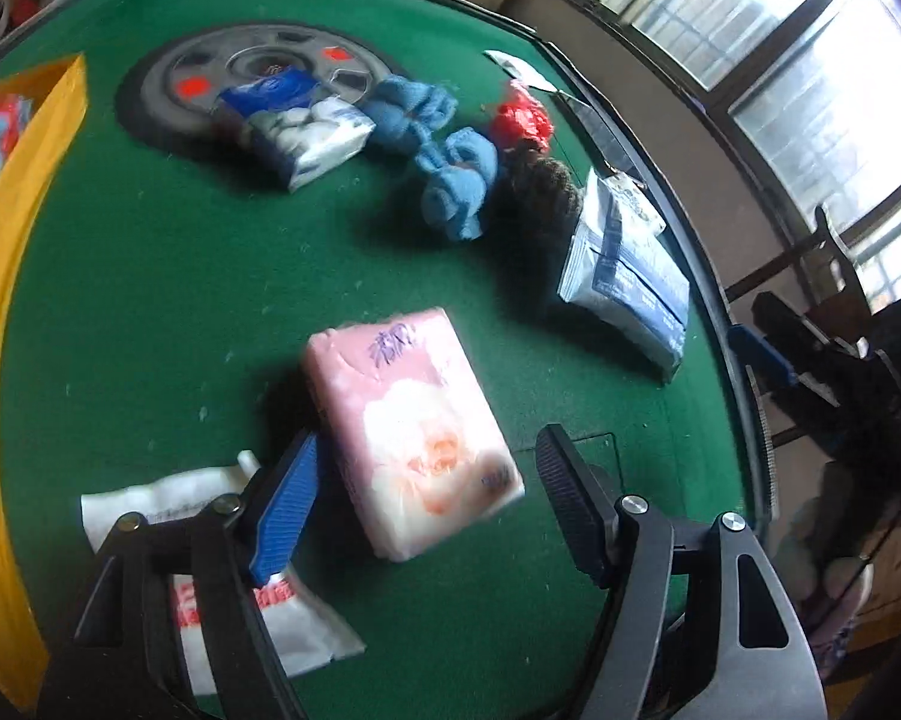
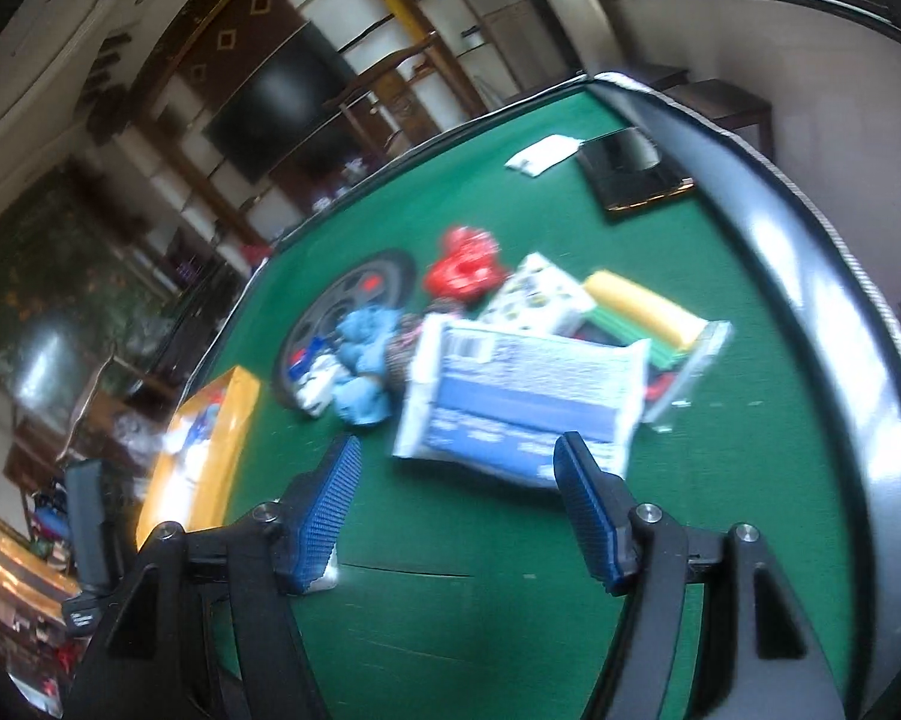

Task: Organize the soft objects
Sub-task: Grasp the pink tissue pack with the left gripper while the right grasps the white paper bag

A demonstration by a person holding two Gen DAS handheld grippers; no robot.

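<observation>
My left gripper [image 1: 426,480] is open, its jaws on either side of the near end of a pink tissue pack [image 1: 411,432] lying on the green table [image 1: 150,276]. My right gripper [image 2: 456,504] is open and empty, just short of a blue-and-white pack [image 2: 522,396], which also shows in the left wrist view [image 1: 627,276]. A blue-and-white tissue pack [image 1: 306,126], blue fluffy cloths [image 1: 444,156], a red plastic bag [image 1: 519,120] and a dark knitted item [image 1: 546,192] lie farther back. A yellow box [image 1: 6,276] with soft items stands at the left.
A white wipes packet [image 1: 210,576] lies under the left finger. A grey wheel-like disc [image 1: 198,78] is in the table's middle. In the right wrist view a yellow-green sponge pack [image 2: 648,312], a white box [image 2: 540,294], a white card [image 2: 540,153] and a dark tray [image 2: 636,174] lie beyond.
</observation>
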